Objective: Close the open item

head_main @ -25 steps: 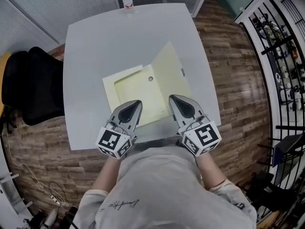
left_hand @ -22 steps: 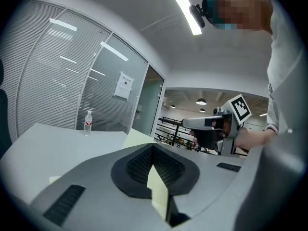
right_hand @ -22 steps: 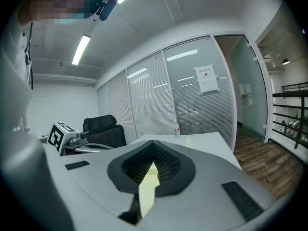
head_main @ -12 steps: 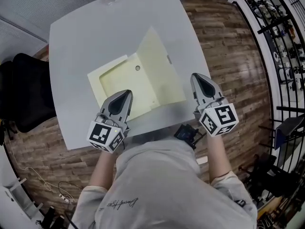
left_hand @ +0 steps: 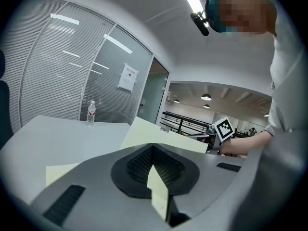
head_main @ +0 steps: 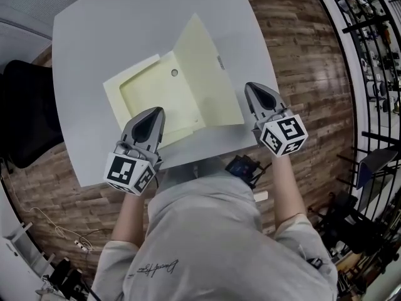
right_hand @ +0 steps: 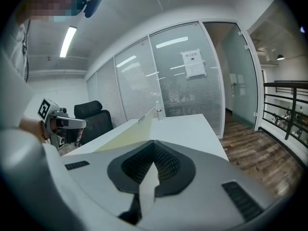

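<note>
A pale yellow folder (head_main: 156, 96) lies open on the grey table (head_main: 88, 36), its cover (head_main: 203, 74) standing up at a slant on the right. My left gripper (head_main: 150, 116) hovers over the folder's near left edge, jaws together with nothing held. My right gripper (head_main: 258, 93) is just right of the raised cover, near the table's right edge, also shut and empty. In the left gripper view the cover (left_hand: 159, 136) rises ahead past the jaws (left_hand: 153, 146). From the right gripper view the cover (right_hand: 127, 134) slopes up to the left of the jaws (right_hand: 155, 142).
A black chair (head_main: 25, 111) stands left of the table. A water bottle (left_hand: 90, 112) sits at the table's far edge. Wood floor (head_main: 301, 55) and black railing lie to the right. Glass office walls with blinds stand behind the table.
My right gripper has moved from over the folder out to the right, past the cover's edge. The left gripper stays at the folder's near left edge. The head camera has shifted.
</note>
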`<state>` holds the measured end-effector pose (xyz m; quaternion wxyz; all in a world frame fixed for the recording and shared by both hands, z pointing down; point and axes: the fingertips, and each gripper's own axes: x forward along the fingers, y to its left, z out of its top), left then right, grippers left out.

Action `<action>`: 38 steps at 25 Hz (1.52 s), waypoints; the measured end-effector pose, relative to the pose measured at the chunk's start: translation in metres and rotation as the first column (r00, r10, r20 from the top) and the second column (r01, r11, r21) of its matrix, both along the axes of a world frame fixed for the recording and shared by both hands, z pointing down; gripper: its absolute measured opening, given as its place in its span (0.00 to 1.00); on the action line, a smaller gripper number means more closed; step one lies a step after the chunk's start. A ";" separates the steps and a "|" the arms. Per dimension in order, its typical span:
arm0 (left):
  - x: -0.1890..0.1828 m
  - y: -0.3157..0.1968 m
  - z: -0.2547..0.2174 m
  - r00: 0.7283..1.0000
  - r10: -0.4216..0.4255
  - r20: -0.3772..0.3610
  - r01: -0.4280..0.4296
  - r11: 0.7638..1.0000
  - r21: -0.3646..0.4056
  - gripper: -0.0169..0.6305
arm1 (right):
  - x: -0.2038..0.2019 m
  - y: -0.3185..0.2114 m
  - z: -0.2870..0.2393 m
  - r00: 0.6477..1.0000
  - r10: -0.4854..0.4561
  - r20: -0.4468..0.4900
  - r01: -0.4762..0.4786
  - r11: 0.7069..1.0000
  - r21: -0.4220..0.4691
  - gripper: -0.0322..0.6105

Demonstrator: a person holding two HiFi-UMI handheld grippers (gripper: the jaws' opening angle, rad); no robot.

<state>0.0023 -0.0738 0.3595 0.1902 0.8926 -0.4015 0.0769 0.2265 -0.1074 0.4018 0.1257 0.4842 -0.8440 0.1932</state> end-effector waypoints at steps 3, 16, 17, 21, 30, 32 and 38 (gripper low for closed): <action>-0.008 -0.001 0.006 1.000 -0.015 0.008 0.015 1.000 -0.007 0.04 | -0.004 -0.005 0.010 1.000 -0.009 -0.007 0.009 1.000 -0.011 0.07; -0.015 0.010 0.032 0.999 -0.039 0.027 0.041 0.997 -0.070 0.04 | -0.026 -0.023 0.043 0.995 -0.096 0.010 0.096 0.995 -0.039 0.07; -0.015 0.010 0.032 0.999 -0.041 0.026 0.043 0.997 -0.071 0.04 | -0.029 -0.022 0.044 0.994 -0.110 0.015 0.111 0.993 -0.039 0.07; -0.018 0.014 0.032 0.998 -0.055 0.023 0.057 0.996 -0.073 0.04 | -0.043 -0.020 0.042 0.986 -0.160 0.046 0.162 0.986 -0.038 0.07; -0.040 0.025 0.030 0.993 -0.116 0.027 0.118 0.990 -0.073 0.04 | -0.079 -0.013 0.027 0.967 -0.249 0.056 0.250 0.968 -0.029 0.07; -0.047 0.027 0.029 0.990 -0.134 0.032 0.136 0.989 -0.065 0.04 | -0.087 -0.013 0.022 0.963 -0.261 0.064 0.263 0.965 -0.025 0.07; -0.065 0.036 0.030 0.983 -0.181 0.038 0.183 0.981 -0.056 0.04 | -0.106 -0.005 0.013 0.954 -0.292 0.066 0.294 0.955 -0.024 0.07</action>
